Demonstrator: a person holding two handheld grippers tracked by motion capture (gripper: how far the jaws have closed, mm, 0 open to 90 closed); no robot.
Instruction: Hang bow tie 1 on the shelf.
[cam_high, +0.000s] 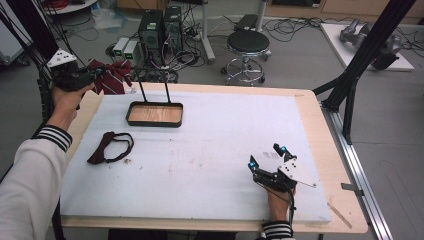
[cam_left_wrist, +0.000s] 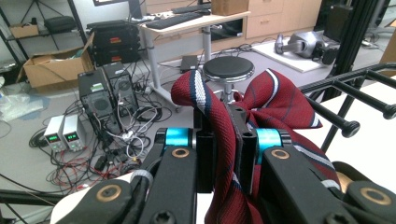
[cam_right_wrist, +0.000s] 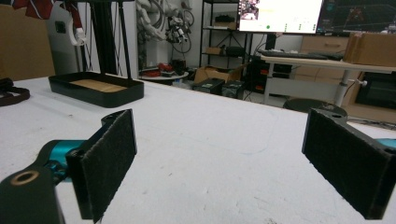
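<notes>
the left gripper (cam_high: 95, 74) is up past the far left corner of the desk (cam_high: 210, 140) with its fingers (cam_left_wrist: 205, 154) squeezed on a red striped bow tie (cam_left_wrist: 261, 100), a dark brown bow tie (cam_high: 107, 147) lies near the left edge, and the right gripper (cam_high: 267, 156) rests near the front right corner, fingers (cam_right_wrist: 109, 161) wide apart.

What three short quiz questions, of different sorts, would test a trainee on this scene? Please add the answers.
1. True or false: the left gripper is shut on the red striped bow tie.
2. The right gripper is: A) open, B) shut on cloth, C) inside the tray.
3. Fill in: the brown bow tie lies on the white mat, on the near side of the black ____.

Key: 1 true; 2 A; 3 tray.
</notes>
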